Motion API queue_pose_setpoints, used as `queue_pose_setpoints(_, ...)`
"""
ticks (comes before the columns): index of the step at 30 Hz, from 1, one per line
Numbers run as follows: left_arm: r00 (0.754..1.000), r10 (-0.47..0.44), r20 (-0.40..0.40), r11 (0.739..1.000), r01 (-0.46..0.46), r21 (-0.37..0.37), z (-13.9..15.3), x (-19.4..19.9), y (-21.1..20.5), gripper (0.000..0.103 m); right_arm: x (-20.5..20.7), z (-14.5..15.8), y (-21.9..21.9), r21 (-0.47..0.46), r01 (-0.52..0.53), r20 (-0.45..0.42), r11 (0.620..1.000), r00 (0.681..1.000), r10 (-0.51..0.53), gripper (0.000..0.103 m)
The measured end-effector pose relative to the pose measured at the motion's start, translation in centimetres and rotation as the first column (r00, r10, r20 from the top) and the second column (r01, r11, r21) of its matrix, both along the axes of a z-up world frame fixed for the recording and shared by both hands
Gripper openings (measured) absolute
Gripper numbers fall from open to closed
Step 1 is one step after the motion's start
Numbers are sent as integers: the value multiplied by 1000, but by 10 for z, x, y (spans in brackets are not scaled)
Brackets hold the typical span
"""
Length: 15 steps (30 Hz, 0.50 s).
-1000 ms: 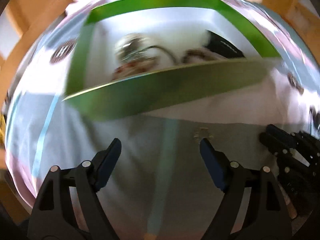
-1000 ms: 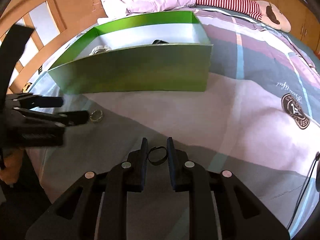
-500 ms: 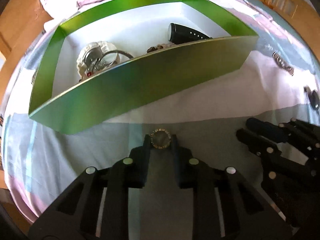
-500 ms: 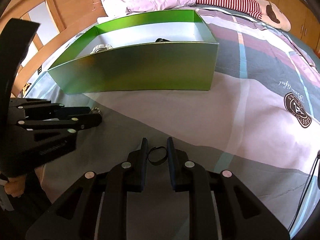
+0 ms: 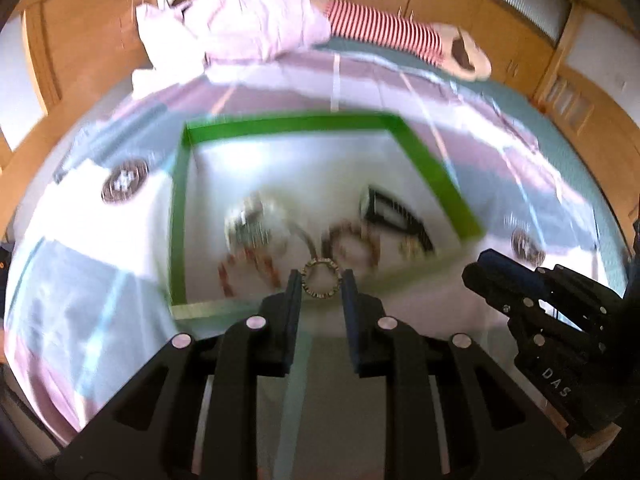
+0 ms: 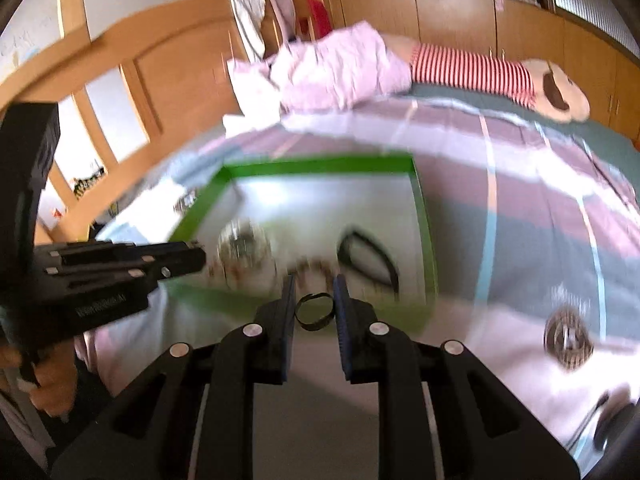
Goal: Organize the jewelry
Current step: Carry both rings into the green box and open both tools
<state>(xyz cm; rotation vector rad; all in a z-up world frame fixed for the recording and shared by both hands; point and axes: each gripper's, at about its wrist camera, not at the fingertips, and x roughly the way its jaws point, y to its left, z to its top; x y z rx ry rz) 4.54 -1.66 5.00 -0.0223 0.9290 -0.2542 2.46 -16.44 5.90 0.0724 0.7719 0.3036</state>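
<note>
My left gripper (image 5: 321, 280) is shut on a gold ring (image 5: 321, 279), held above the near wall of the green box (image 5: 440, 178). My right gripper (image 6: 314, 294) is shut on a thin black ring (image 6: 314, 311), also over that near wall (image 6: 424, 216). Inside the box lie a white watch (image 5: 250, 226), a black strap (image 5: 394, 216) and reddish beaded bracelets (image 5: 352, 244), all blurred. Each view catches the other gripper at its edge: the right one (image 5: 536, 296) and the left one (image 6: 120, 264).
The box rests on a bed with a pink, grey and teal quilt (image 6: 540, 216). A pink pillow (image 5: 248, 28) and a red-striped plush toy (image 6: 480, 72) lie at the far end. Wooden panels (image 6: 172, 68) surround the bed. A hand (image 6: 44, 392) holds the left gripper's handle.
The left gripper closed on the gold ring on the quilt. Both grippers then rose with their rings, so the views now look down into the box.
</note>
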Motion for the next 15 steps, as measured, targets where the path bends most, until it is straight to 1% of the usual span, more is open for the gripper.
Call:
queue_pose_setpoints(2, 1000, 16, 25, 1000, -16, 16, 8, 16, -1, 21, 20, 3, 5, -5, 2, 13, 1000, 1000, -2, 19)
queue_pose_setpoints(5, 999, 36, 22, 999, -37, 17, 6, 38, 0, 21, 47, -5, 11, 0, 13, -12, 1000, 1000, -13, 19)
queue_pose_setpoints(8, 998, 58, 4, 998, -58, 21, -6, 59, 2, 21, 65, -18, 17, -24, 23, -41, 999, 999, -24, 19)
queue_pose_setpoints(10, 997, 71, -11, 997, -70, 36, -17, 70, 3, 21, 73, -27, 20, -37, 29, -64, 999, 998, -31, 19)
queue_pose_setpoints(12, 997, 76, -25, 996, -75, 42, -25, 75, 5, 21, 78, -38, 22, -57, 37, -85, 998, 995, -42, 19)
queue_pose_setpoints(13, 996, 77, -36, 996, -75, 43, -29, 78, 6, 21, 80, -42, 22, -67, 45, -94, 997, 994, -51, 22)
queue_pose_setpoints(14, 996, 82, -40, 996, -80, 49, -31, 79, 7, 22, 81, -44, 23, -72, 51, -98, 996, 993, -58, 33)
queue_pose_setpoints(15, 995, 92, -39, 994, -90, 57, -33, 80, 8, 25, 80, -45, 22, -74, 59, -101, 996, 993, -66, 40)
